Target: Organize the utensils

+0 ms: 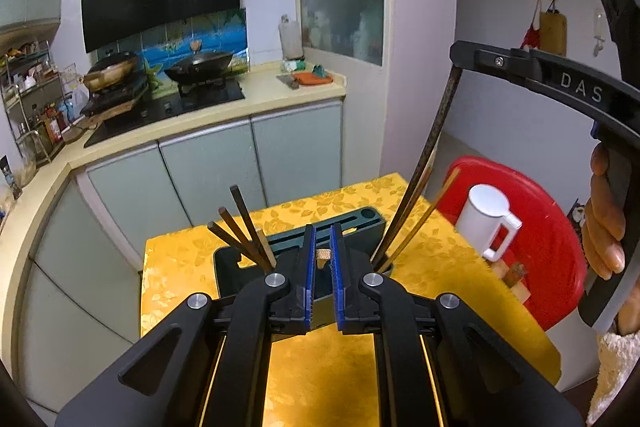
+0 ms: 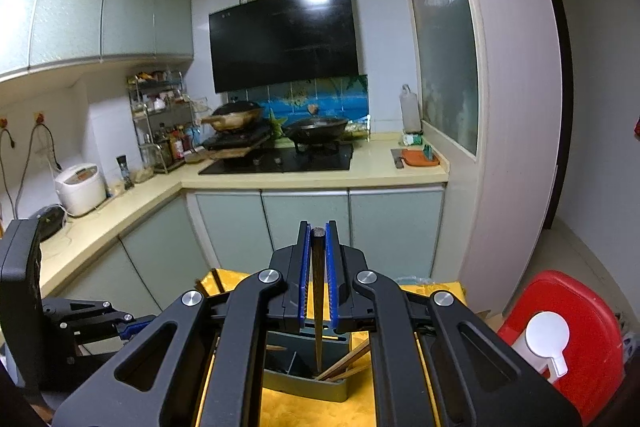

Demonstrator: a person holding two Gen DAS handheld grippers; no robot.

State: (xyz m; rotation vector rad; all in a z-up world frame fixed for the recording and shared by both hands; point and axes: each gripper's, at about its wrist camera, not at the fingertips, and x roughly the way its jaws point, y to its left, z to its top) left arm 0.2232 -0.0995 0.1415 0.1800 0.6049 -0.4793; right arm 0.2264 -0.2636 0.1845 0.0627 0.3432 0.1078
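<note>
- On the small table (image 1: pixel 192 259) covered with a yellow floral cloth stands a dark green plastic utensil holder (image 1: pixel 362 221) with slots and round wells.
- From the left wrist view, the left gripper (image 1: pixel 322 239) has its blue-padded jaws drawn nearly together over the holder, pinching the light wooden end of a chopstick (image 1: pixel 322 253).
- Four more chopsticks (image 1: pixel 240 227), three dark brown and one pale, lean out of a well on the holder's left side.
- At the holder's right side, a long dark chopstick (image 1: pixel 430 155) rises at a slant from another well, its upper end pinched in the right gripper (image 1: pixel 456 61), which a hand (image 1: pixel 604 227) grips by the handle.
- A paler, golden chopstick (image 1: pixel 424 219) leans in the same well just beside the dark one.
- From the right wrist view, the right gripper (image 2: pixel 319 231) is closed tight on that dark chopstick (image 2: pixel 319 291), which hangs down into the holder (image 2: pixel 304 383); other brown sticks (image 2: pixel 346 367) lie slanted in the well beside its lower end.
- Beside the table, a red plastic stool (image 1: pixel 540 227) carries a white mug (image 1: pixel 486 215) with a square handle.
</note>
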